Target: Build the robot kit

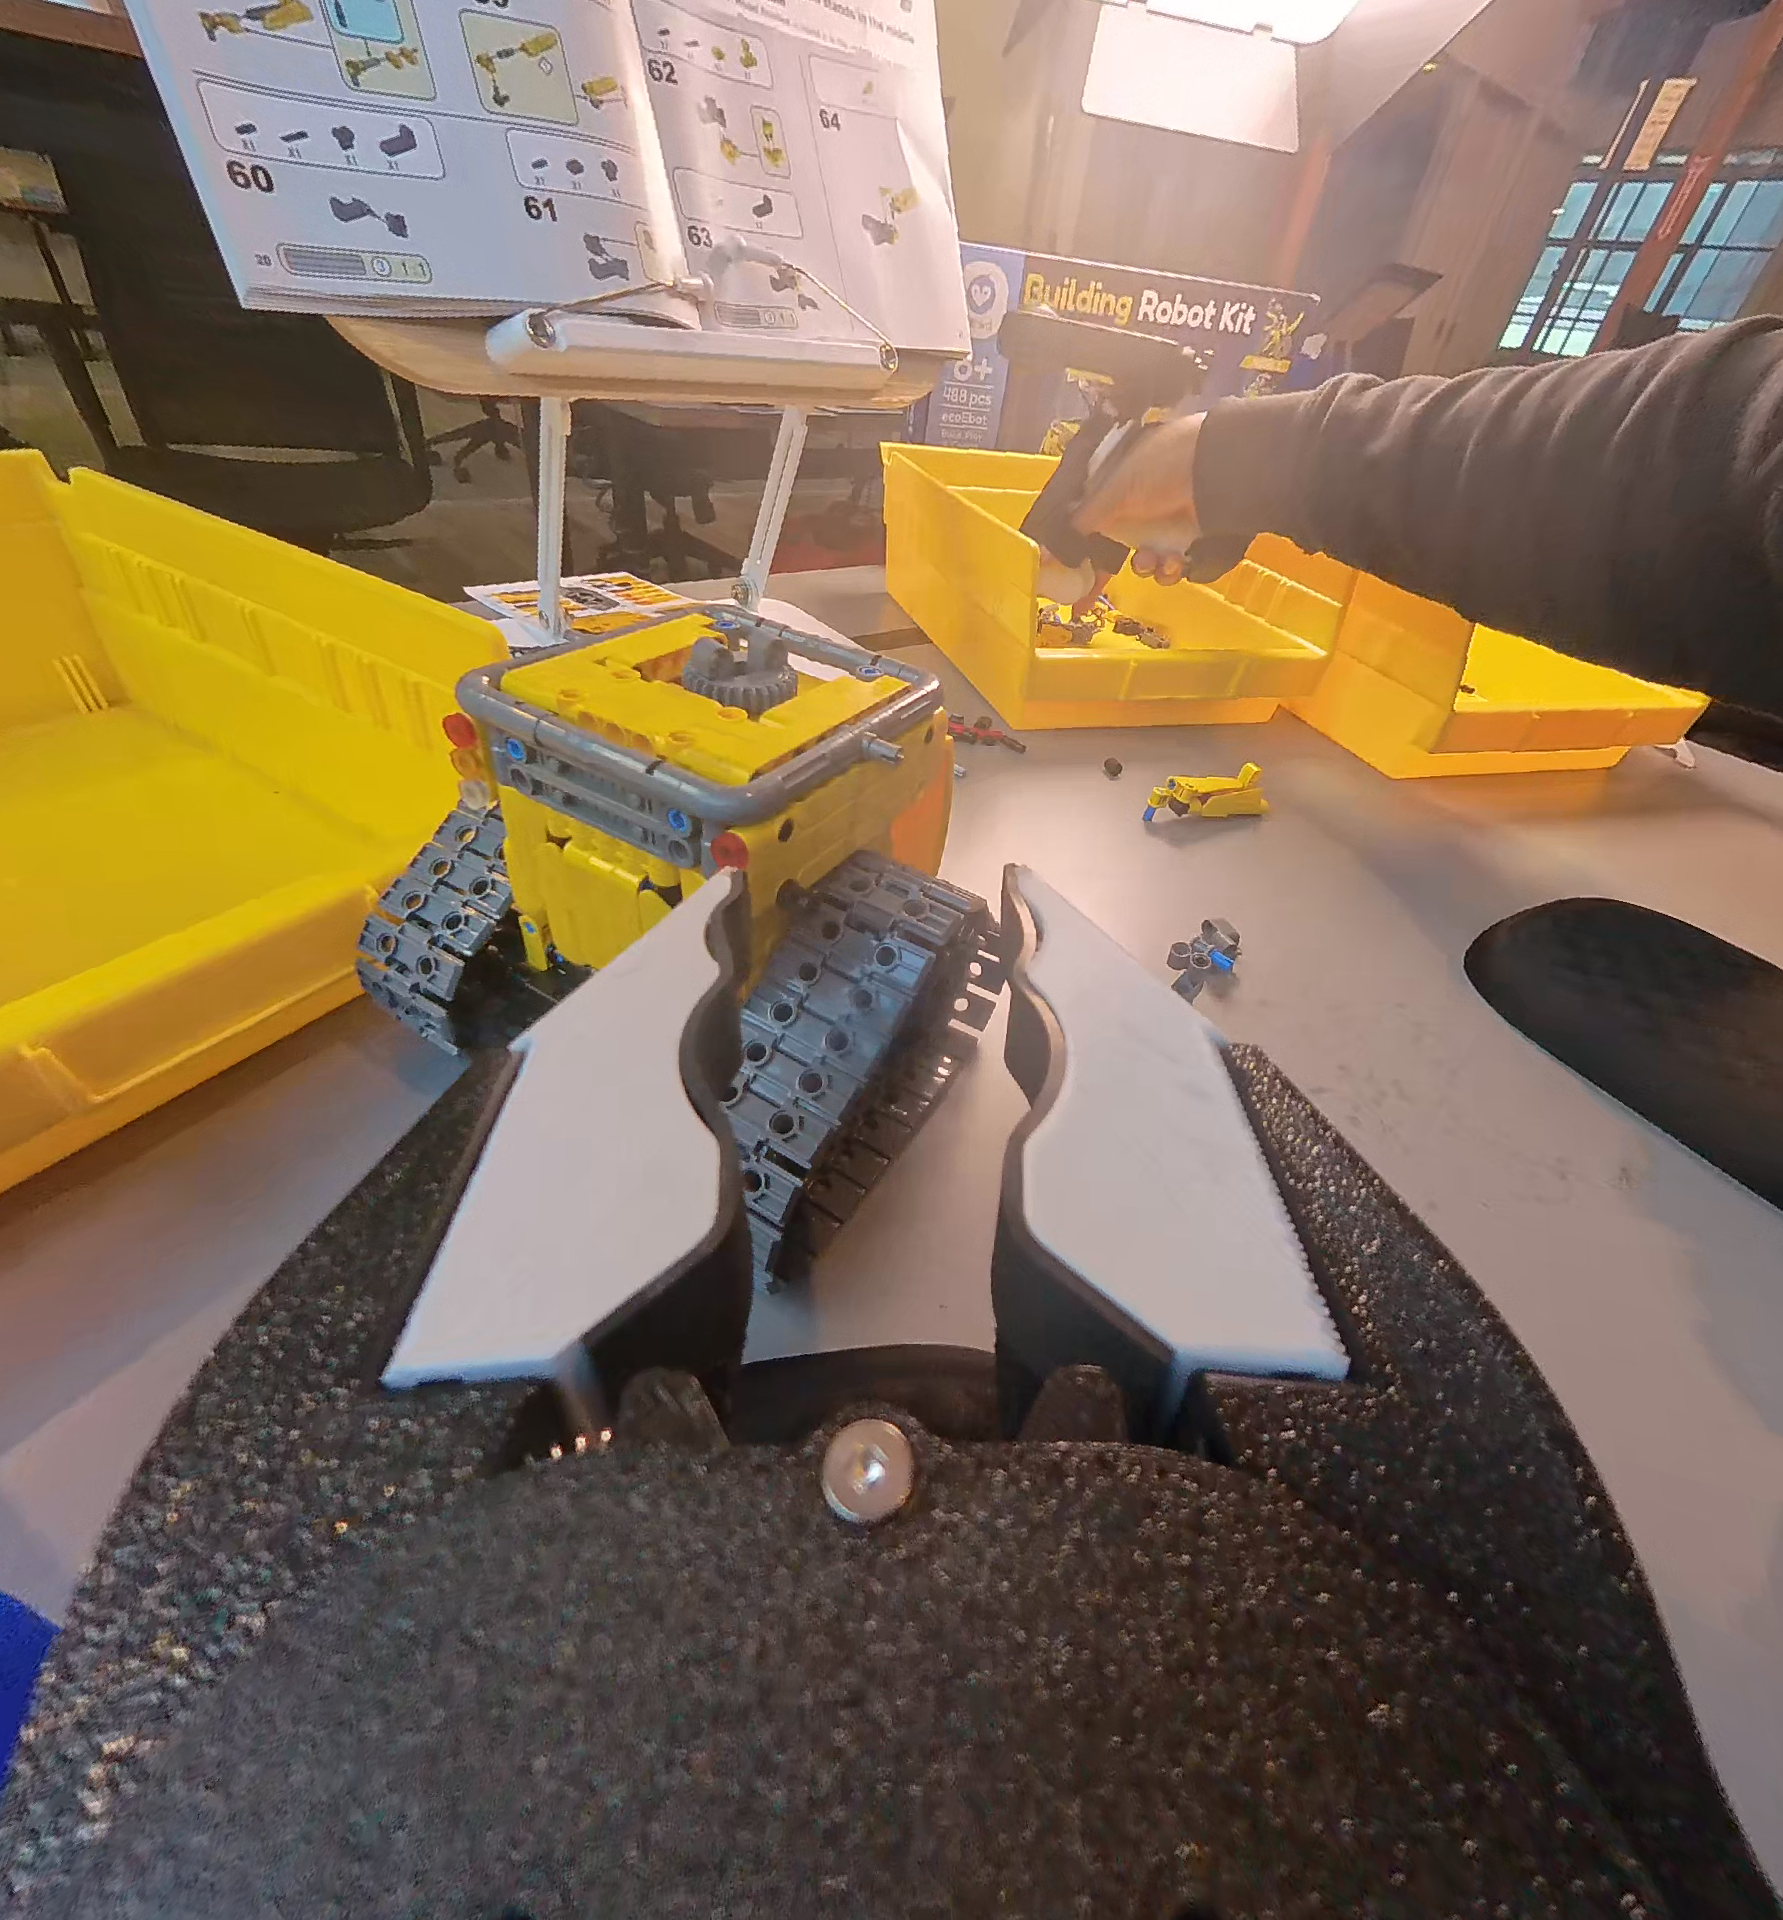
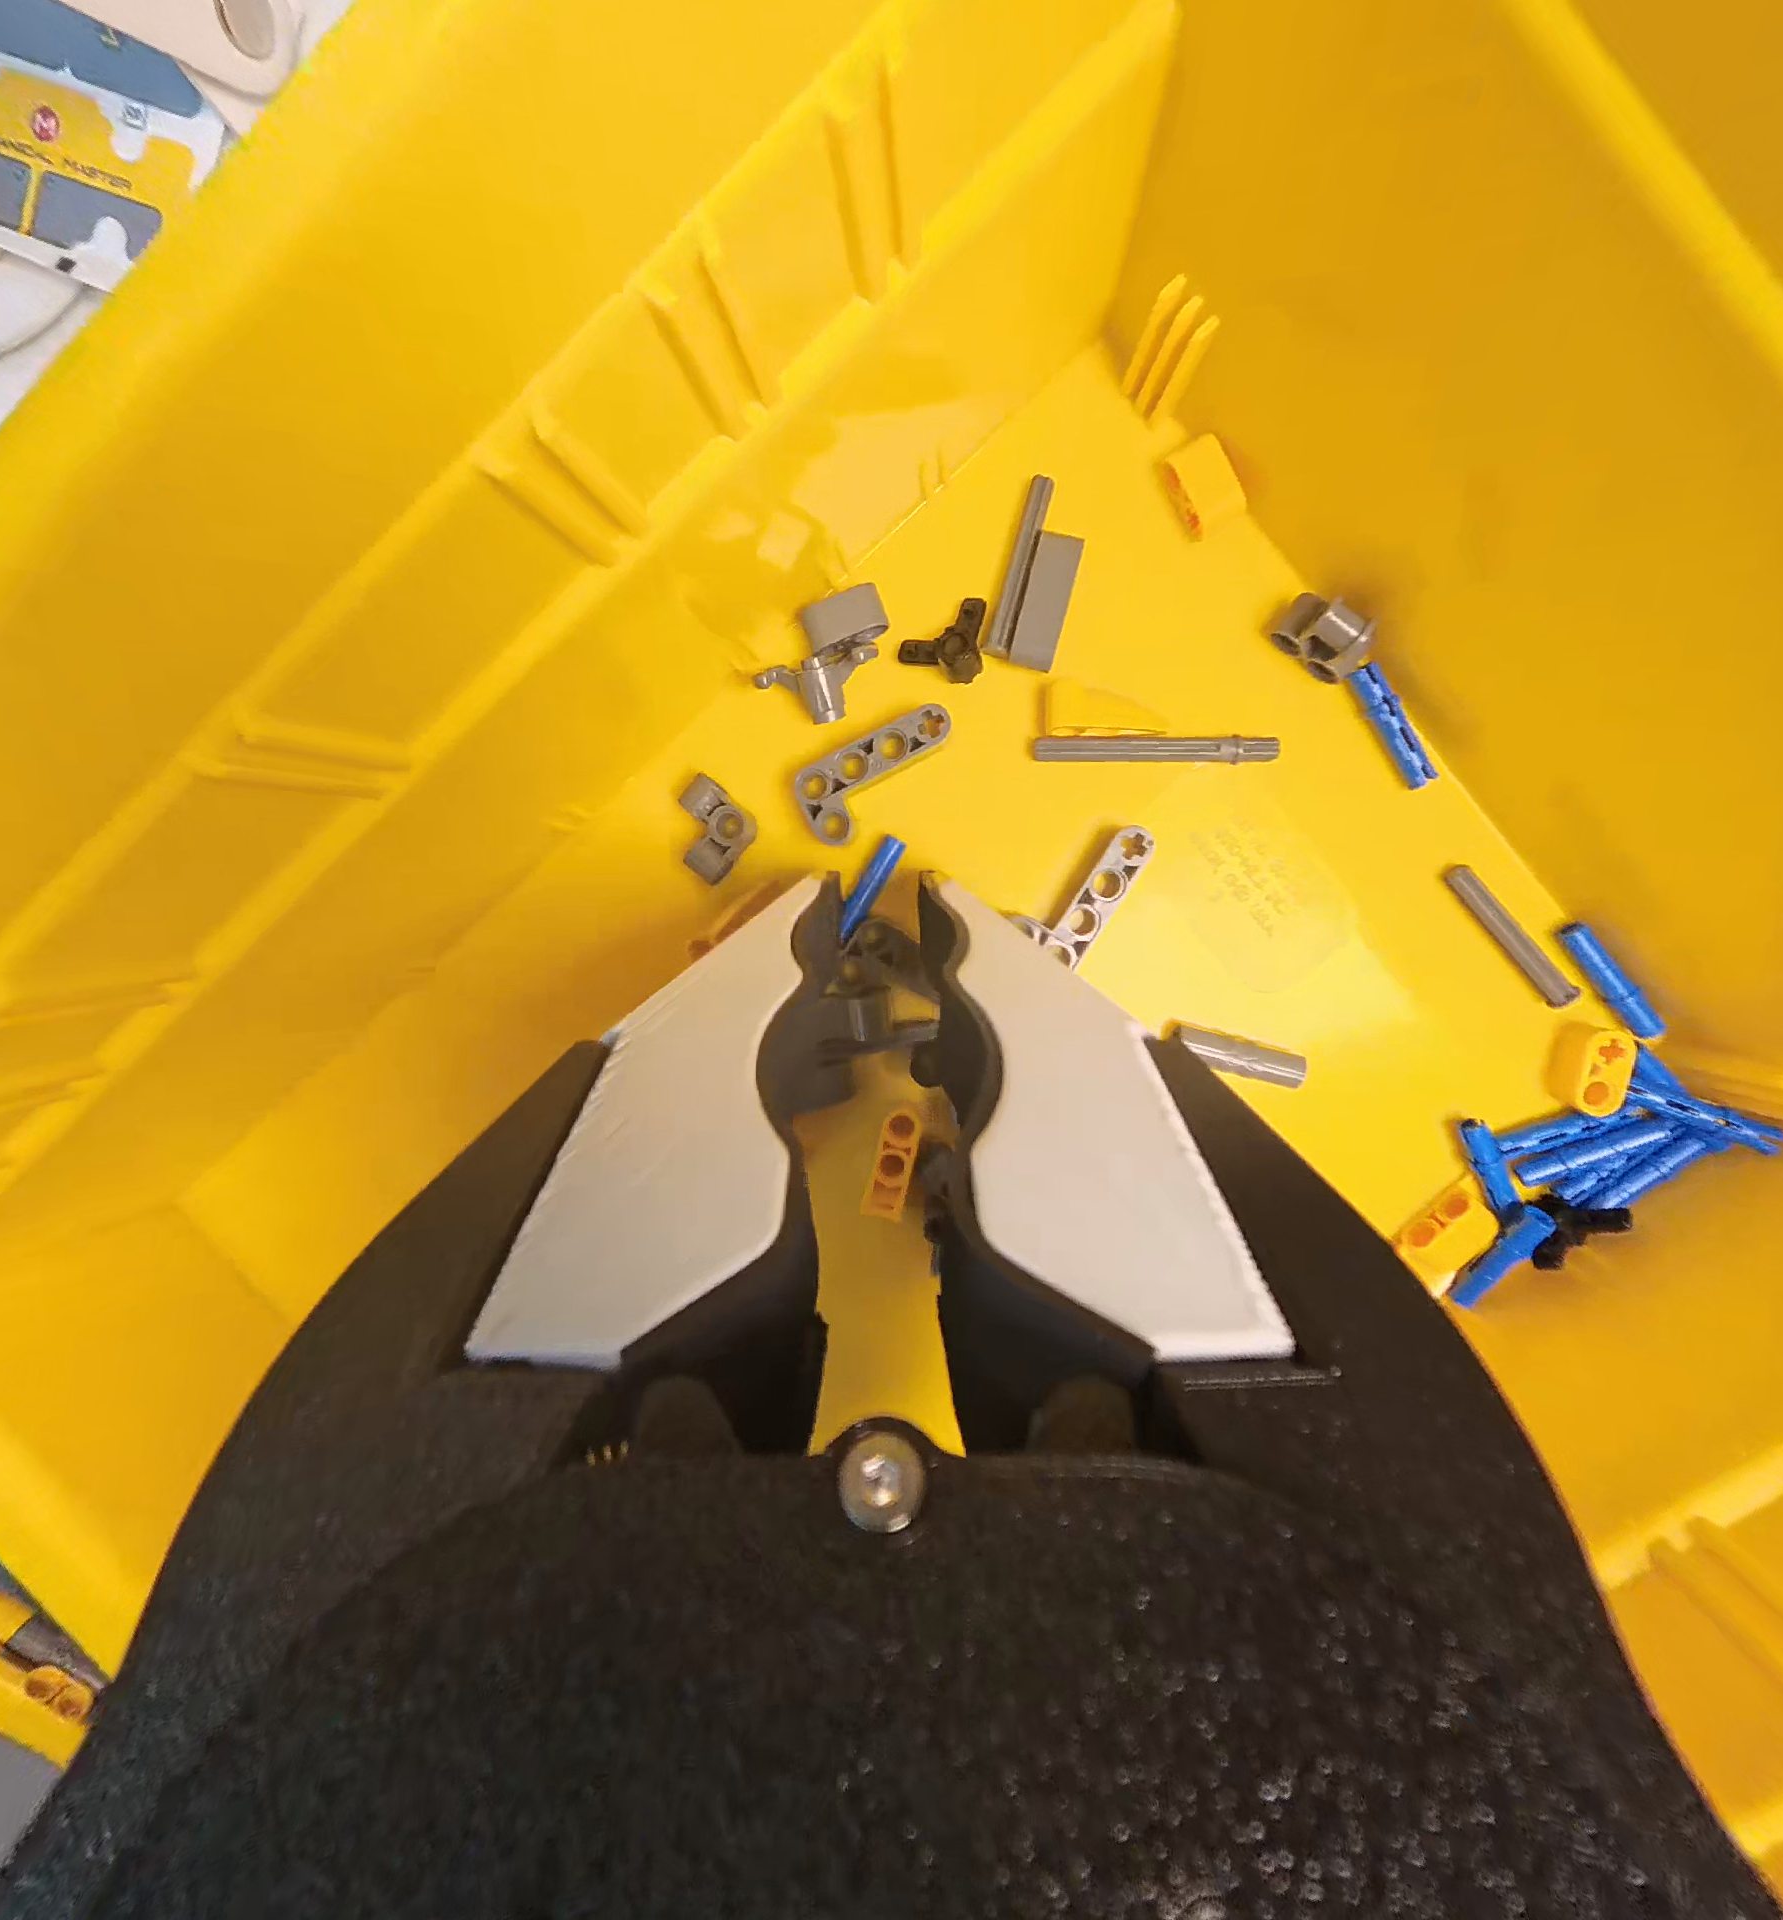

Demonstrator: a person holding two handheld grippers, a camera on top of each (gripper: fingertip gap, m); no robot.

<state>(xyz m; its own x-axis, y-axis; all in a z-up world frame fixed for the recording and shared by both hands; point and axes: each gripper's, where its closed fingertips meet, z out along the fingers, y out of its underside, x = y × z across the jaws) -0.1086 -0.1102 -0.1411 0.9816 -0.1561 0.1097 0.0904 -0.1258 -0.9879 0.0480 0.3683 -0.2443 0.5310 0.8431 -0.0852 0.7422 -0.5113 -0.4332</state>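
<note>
Left tongs (image 1: 871, 883) gape over the tracked model (image 1: 679, 821) mid-frame; right tongs (image 2: 876, 883) pinch small dark parts (image 2: 866, 987) inside the yellow bin (image 2: 554, 416).

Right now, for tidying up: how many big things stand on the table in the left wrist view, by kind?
Yellow plastic bins: 3
Yellow-and-grey tracked brick model: 1
White instruction booklet: 1
Blue cardboard kit box: 1
Total: 6

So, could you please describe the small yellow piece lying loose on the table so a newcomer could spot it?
Start at the tracked yellow vehicle on the grey table. Right of it, before the yellow bins, lies the yellow piece. Its blue tip distinguishes it from the dark bits nearby.
</note>
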